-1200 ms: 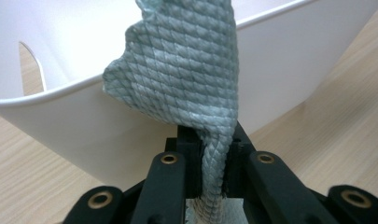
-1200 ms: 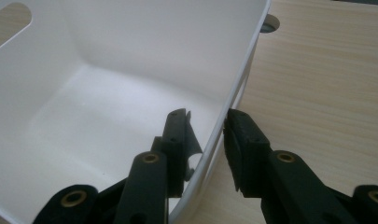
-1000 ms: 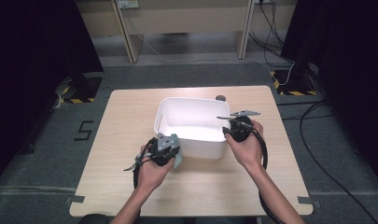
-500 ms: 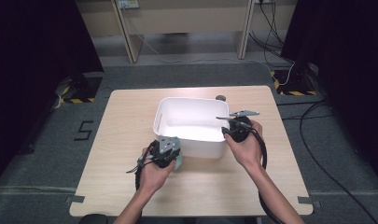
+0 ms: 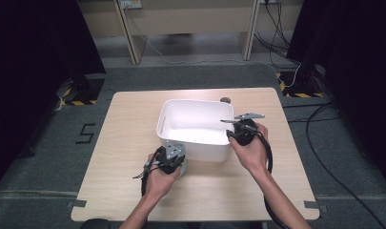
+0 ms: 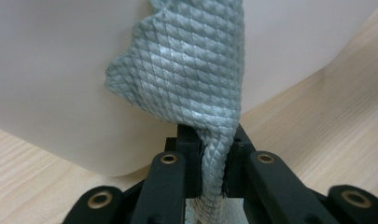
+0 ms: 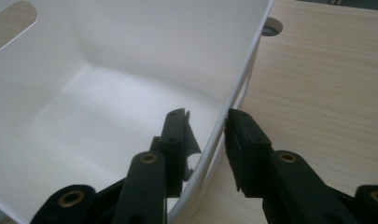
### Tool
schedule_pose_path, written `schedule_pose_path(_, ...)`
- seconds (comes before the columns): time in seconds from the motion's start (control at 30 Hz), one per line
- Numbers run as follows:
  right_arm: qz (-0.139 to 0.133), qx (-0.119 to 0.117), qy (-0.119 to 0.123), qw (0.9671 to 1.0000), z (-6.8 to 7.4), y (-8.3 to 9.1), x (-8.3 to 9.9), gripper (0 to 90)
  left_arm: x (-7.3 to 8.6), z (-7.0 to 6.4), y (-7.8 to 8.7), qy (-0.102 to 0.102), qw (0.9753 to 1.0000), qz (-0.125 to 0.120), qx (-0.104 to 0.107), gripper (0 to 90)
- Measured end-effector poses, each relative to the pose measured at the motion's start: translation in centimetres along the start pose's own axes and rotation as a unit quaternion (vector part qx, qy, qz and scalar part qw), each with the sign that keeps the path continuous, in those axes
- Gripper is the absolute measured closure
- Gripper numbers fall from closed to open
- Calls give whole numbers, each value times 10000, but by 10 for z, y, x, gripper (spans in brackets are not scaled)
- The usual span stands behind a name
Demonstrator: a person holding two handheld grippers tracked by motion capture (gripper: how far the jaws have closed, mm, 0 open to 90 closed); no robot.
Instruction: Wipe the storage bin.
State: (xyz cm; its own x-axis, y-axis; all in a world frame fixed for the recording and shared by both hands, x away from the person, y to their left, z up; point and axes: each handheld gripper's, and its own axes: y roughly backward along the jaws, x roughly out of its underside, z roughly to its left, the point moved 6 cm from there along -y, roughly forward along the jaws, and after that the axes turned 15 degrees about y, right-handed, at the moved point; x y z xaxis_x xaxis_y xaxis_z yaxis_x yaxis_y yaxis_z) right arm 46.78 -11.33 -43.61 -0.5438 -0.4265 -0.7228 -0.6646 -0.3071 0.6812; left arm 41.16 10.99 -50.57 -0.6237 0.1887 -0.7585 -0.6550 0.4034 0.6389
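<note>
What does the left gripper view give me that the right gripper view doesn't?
Left gripper view: the left gripper shut on a grey quilted cloth, held against the white bin's outer wall. Right gripper view: the right gripper with one jaw on each side of the bin's rim, a gap showing at the outer jaw, and the bin's bare inside. Both: the white bin and the wooden table.

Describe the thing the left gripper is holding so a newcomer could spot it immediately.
On the wooden table, find the white plastic bin. Against its near outer wall, the left gripper pinches a grey-green cloth. Its quilted diamond weave is the only soft, textured thing there.
</note>
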Motion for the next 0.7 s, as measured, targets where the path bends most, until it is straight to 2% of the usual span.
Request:
schedule_pose_path(0.27, -17, 5, 22, 10000, 0, 0, 0, 691, 5, 1, -7, 20, 10000, 76, -20, 810)
schedule_pose_path(0.7, -17, 5, 11, 10000, 1, -1, 0, 685, 5, 0, -10, 27, 10000, 69, -50, 810)
